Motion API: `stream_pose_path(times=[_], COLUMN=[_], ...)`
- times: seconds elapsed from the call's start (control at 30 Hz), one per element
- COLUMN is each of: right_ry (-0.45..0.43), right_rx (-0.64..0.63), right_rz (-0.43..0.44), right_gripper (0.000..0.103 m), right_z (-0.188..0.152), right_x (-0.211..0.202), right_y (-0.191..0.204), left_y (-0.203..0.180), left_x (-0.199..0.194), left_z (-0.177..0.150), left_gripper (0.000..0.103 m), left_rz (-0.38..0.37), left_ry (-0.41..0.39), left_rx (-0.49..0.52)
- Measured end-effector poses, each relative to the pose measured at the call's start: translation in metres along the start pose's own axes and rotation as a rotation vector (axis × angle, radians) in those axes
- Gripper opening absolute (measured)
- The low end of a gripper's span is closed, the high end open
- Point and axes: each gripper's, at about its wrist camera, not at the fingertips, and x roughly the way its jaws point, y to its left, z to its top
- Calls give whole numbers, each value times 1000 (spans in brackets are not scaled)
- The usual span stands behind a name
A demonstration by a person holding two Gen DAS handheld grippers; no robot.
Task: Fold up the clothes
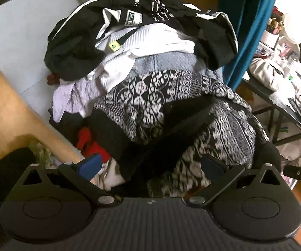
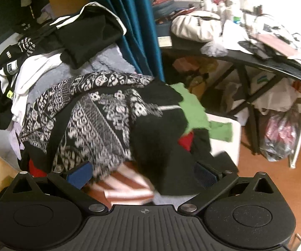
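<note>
White flooring and a teal curtain frame the left wrist view. A heaped clothes pile is topped by a black garment reading "RBBR"; its other lettering is illegible. The left gripper spreads wide over a patterned black-and-white cloth, holding nothing.

Only the right wrist view shows a cluttered black table, a green garment and a blurred striped cloth. The right gripper gapes wide, empty.

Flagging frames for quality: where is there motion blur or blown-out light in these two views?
Left wrist view: the patterned black-and-white garment smears toward the fingers, while the black garment with white lettering on top of the pile stays sharp; the cluttered table at right is overexposed. Right wrist view: the striped cloth between the fingers is heavily blurred, and the upper right corner glares white.
</note>
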Motion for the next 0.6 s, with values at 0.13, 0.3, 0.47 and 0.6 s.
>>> stream_pose_path(times=[0.13,0.3,0.47,0.6], right_ry=[8,36,52,50], right_rx=[-27,-66,-87,-97], right_rz=[48,75,91,94], right_gripper=[102,102,102,102], right_z=[30,63,80,87], right_x=[40,90,119,134], right_y=[-2,-4,-2,4], left_y=[-19,-33,-48,-54], left_x=[38,78,106,133], left_z=[22,47,72,89], left_gripper=[102,102,102,102], left_rz=[42,71,81,90], left_ry=[-15,-21,-37,-35], left_rx=[0,-19,26,84])
